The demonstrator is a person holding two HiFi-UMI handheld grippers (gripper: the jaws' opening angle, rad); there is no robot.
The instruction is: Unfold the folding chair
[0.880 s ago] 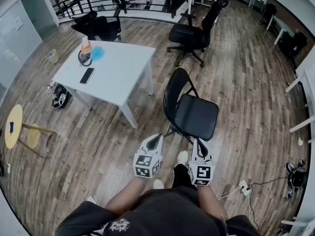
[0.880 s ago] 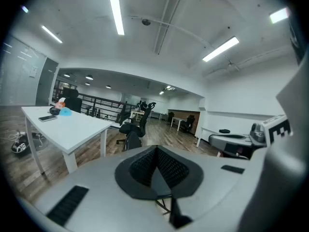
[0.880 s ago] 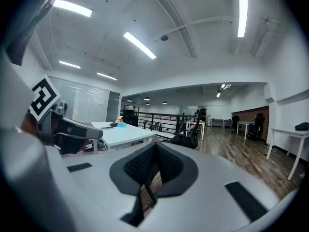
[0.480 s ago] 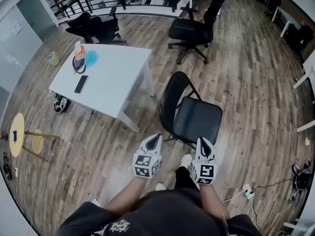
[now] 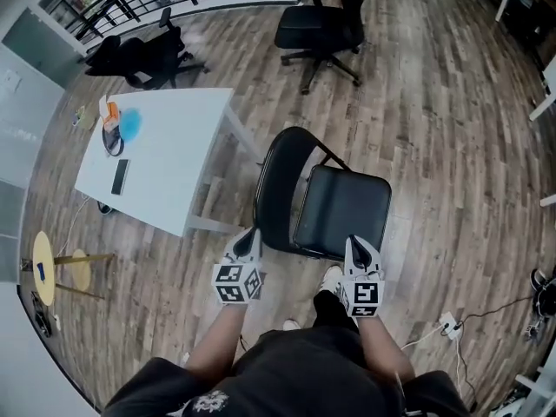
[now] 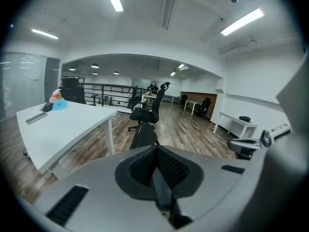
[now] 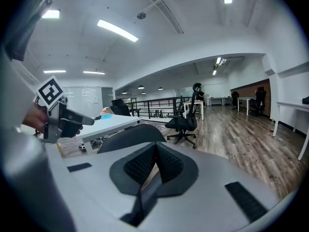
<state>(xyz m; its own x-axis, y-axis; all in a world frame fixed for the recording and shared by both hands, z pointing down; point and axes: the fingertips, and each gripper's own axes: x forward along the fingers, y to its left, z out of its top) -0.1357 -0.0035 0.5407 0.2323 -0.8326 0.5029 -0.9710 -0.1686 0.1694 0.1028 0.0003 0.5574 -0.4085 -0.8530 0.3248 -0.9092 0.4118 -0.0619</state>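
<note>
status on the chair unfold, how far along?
Done, by the look of it: the chair stands open on the floor, seat flat, backrest up. In hand: nothing. The left claw and right claw are both shut and empty, close to the chair's near side. Left: probably nothing except backing away.

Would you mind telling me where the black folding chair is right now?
In the head view the black folding chair stands at centre, just ahead of the left tool and right tool, with the white rectangular table on its left.
</note>
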